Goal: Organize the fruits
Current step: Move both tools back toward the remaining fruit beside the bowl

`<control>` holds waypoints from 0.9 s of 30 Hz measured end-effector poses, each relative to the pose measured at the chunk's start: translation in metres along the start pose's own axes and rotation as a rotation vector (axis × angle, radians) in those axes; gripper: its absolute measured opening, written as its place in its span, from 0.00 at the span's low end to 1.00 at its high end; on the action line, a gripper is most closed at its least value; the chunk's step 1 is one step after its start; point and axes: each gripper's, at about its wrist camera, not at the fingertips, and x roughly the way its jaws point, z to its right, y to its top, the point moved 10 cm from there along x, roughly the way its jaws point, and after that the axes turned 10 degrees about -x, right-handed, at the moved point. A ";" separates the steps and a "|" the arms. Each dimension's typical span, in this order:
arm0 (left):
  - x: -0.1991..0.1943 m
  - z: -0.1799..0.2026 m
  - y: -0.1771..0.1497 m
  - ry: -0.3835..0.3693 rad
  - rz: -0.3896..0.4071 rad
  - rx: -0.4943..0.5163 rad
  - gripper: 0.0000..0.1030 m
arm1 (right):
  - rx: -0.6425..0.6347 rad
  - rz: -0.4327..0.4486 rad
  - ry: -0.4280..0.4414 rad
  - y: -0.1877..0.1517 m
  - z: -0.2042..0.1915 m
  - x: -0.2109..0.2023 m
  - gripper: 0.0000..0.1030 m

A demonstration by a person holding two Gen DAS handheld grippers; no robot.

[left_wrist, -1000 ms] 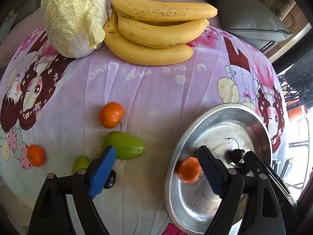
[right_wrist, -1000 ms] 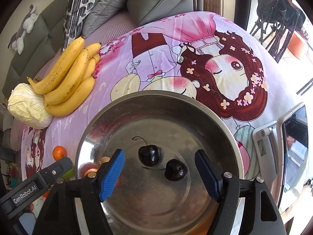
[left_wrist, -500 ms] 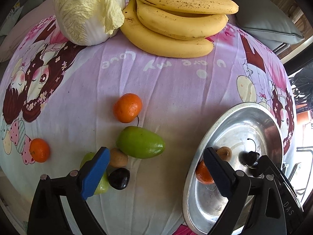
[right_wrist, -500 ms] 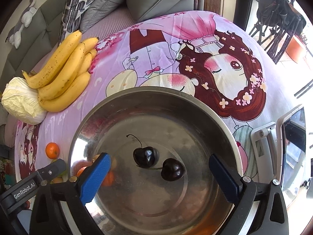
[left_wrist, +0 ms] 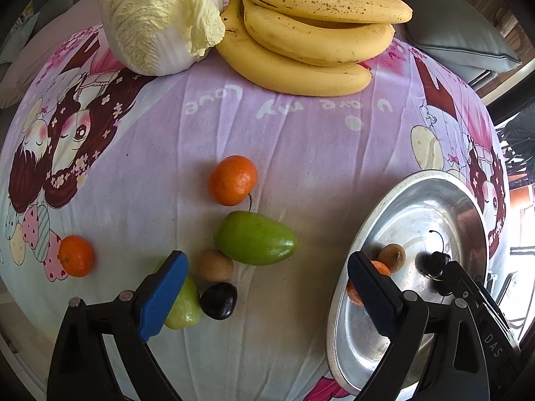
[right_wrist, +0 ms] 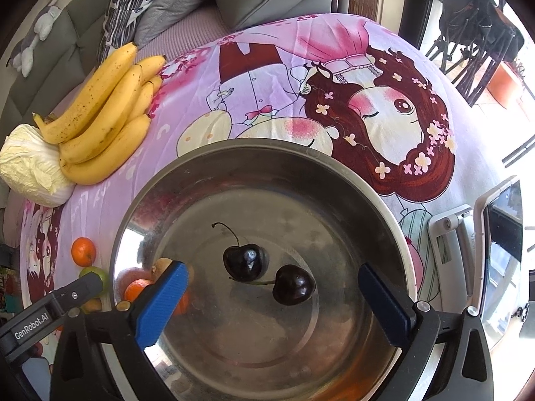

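Both grippers hang over the work with nothing held, so the step in hand looks like the gap between a drop into the bowl and the next pick.

Nearest in the left wrist view, the left gripper (left_wrist: pixel 264 287) has its jaws spread wide and empty above the loose fruit on the tabletop (left_wrist: pixel 301 140). Between its pads lie a dark plum (left_wrist: pixel 219 301), a brown kiwi (left_wrist: pixel 214 265) and, half hidden behind the left pad, a small green fruit (left_wrist: pixel 183 309). Just beyond them sits a large green mango (left_wrist: pixel 254 242).

In the right wrist view the right gripper (right_wrist: pixel 274 304) is also wide apart, clamped on nothing, over the steel bowl (right_wrist: pixel 334 173). Two cherries (right_wrist: pixel 245 262) rest loose on the bowl floor. Near the bowl's left wall are one orange (left_wrist: pixel 378 265) and one brown fruit (left_wrist: pixel 391 257).

Further left on the cloth is a second orange (left_wrist: pixel 76 255), and beyond the mango a third (left_wrist: pixel 232 180). At the far edge lie one bunch of four bananas (left_wrist: pixel 311 36) and one cabbage (left_wrist: pixel 157 16).

Next, I judge, the left gripper should sink onto one small fruit, probably the plum or kiwi, and close on it alone. They touch, so the pads must straddle one without nudging its neighbour.
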 end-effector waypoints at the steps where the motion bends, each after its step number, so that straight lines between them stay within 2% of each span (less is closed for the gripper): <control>1: 0.000 -0.001 -0.001 0.000 -0.002 0.001 0.94 | 0.002 0.004 0.019 0.000 -0.002 -0.001 1.00; 3: -0.002 -0.009 -0.002 -0.006 -0.007 -0.001 0.94 | 0.006 0.007 0.057 0.001 -0.007 -0.002 1.00; 9: -0.004 -0.033 -0.008 -0.017 -0.013 -0.028 0.94 | -0.001 0.001 0.081 0.000 -0.016 -0.001 1.00; 12: -0.006 -0.048 -0.008 -0.007 0.000 -0.044 0.94 | -0.008 -0.003 0.088 0.000 -0.020 0.000 1.00; 20: -0.015 -0.087 -0.008 0.003 0.046 -0.086 0.94 | -0.015 -0.006 0.173 -0.001 -0.041 0.001 1.00; 22: -0.016 -0.097 -0.008 0.014 0.057 -0.099 0.94 | -0.021 0.000 0.169 -0.001 -0.044 0.001 1.00; 27: -0.017 -0.114 -0.010 0.018 0.060 -0.105 0.94 | -0.017 0.001 0.201 -0.002 -0.053 0.001 1.00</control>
